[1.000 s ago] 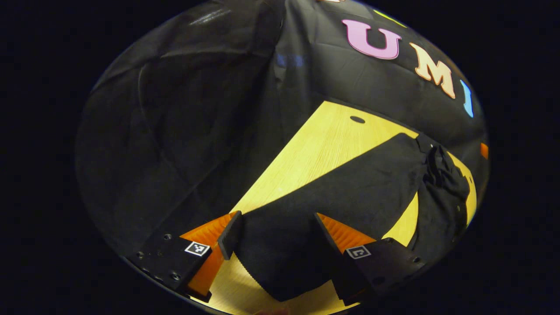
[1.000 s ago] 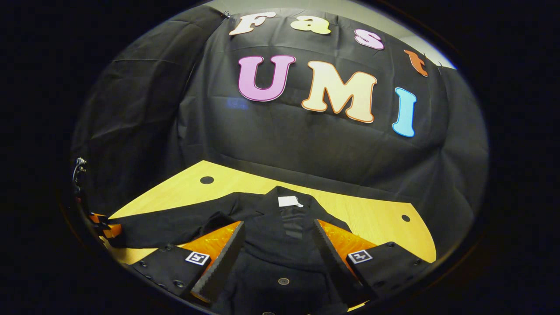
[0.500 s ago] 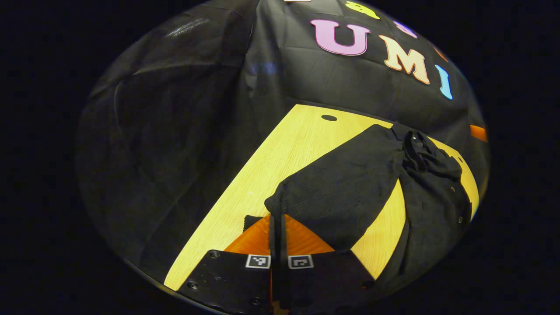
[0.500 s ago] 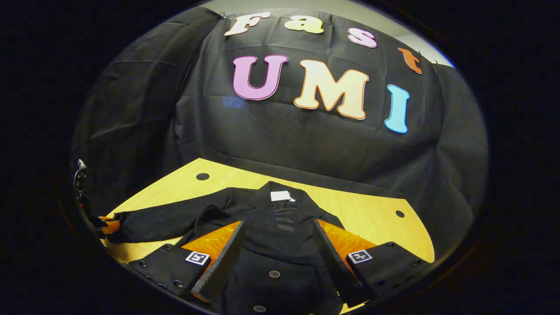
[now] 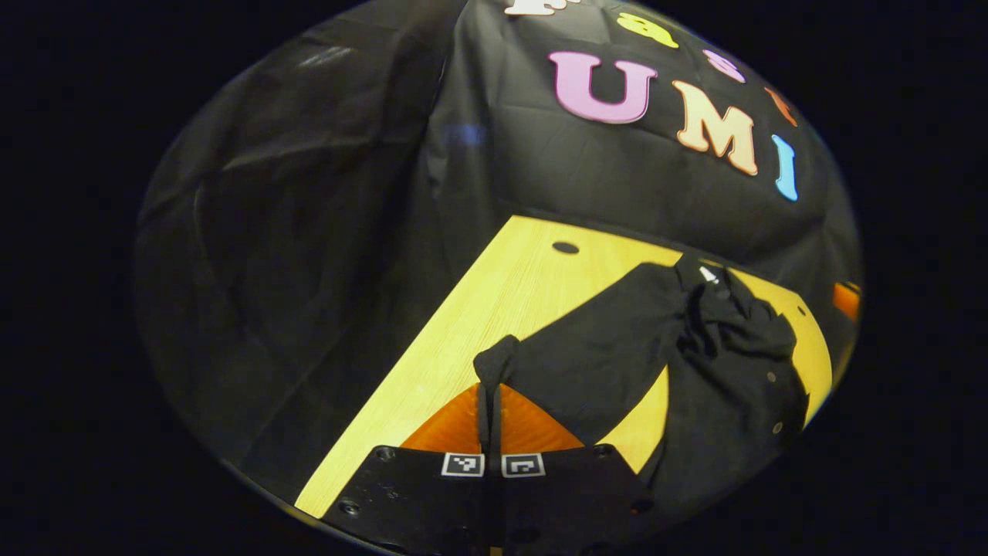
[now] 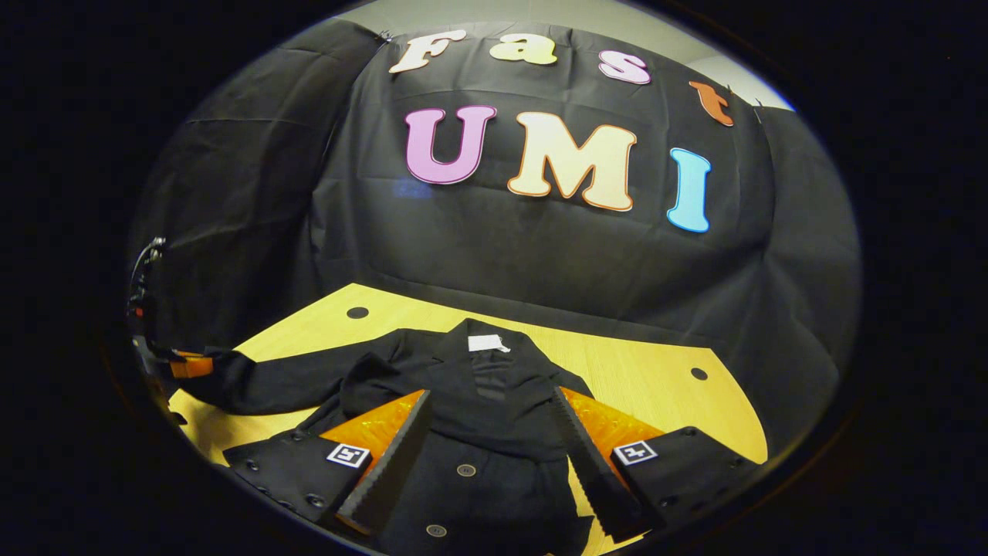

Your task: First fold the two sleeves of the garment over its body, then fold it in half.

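Note:
A black buttoned garment (image 6: 478,432) lies on the yellow wooden table (image 6: 641,378), collar and white label (image 6: 486,343) toward the far wall. Its one sleeve (image 6: 285,378) stretches out to the left in the right gripper view. My left gripper (image 5: 488,390) is shut on that sleeve's cuff (image 5: 494,359), which is lifted slightly off the table; the same gripper (image 6: 189,364) appears at the left edge of the right gripper view. My right gripper (image 6: 490,448) hangs open above the garment's front, its fingers (image 6: 386,467) on either side of the button row, holding nothing.
The table has small dark holes (image 6: 357,313) (image 6: 698,374) near its far corners. Black cloth walls (image 6: 540,247) close in the back and left. Bare wood (image 5: 494,309) lies left of the sleeve in the left gripper view.
My left gripper went from open around the sleeve end to shut on the cuff, then raised it a little. My right gripper drifted slightly back over the garment, staying open.

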`<state>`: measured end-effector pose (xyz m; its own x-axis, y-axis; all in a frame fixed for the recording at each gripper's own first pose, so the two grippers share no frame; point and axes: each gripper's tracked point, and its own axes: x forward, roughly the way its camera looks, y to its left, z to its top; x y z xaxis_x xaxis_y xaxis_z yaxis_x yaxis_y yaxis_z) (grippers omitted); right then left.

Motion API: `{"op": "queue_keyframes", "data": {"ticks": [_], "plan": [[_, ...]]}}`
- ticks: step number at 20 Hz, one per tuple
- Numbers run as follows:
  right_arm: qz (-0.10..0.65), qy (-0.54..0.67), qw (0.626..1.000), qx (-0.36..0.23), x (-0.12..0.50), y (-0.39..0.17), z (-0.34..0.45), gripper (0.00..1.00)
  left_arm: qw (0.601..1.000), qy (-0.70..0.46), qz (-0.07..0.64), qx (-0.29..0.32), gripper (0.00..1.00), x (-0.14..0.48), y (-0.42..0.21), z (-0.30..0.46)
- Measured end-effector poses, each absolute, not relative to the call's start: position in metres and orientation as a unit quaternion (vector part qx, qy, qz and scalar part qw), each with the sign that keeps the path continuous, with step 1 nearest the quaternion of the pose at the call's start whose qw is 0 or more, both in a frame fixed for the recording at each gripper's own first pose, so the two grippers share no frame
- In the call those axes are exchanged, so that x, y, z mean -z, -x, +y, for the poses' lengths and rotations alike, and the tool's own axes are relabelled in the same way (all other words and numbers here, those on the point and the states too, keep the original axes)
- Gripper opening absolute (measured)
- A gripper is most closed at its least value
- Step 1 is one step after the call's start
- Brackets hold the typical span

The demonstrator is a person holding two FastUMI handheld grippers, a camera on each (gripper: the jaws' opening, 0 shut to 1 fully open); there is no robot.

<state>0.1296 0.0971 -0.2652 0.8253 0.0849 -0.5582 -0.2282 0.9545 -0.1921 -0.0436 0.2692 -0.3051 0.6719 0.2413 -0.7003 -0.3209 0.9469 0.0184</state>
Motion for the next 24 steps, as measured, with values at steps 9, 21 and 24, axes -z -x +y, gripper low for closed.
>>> {"op": "queue_keyframes", "data": {"ticks": [9,21,24], "plan": [[0.284,0.094,0.952,-0.062,0.256,-0.103,0.022,0.96,0.951,0.026,0.295,-0.085,0.0,0.238,-0.051,0.178],[0.29,0.061,0.955,0.009,0.247,-0.066,-0.101,0.99,0.959,0.001,0.282,0.033,0.0,0.238,-0.126,0.021],[0.293,0.051,0.954,0.029,0.248,-0.055,-0.129,0.98,0.956,-0.006,0.286,0.063,0.0,0.247,-0.141,-0.022]]}}
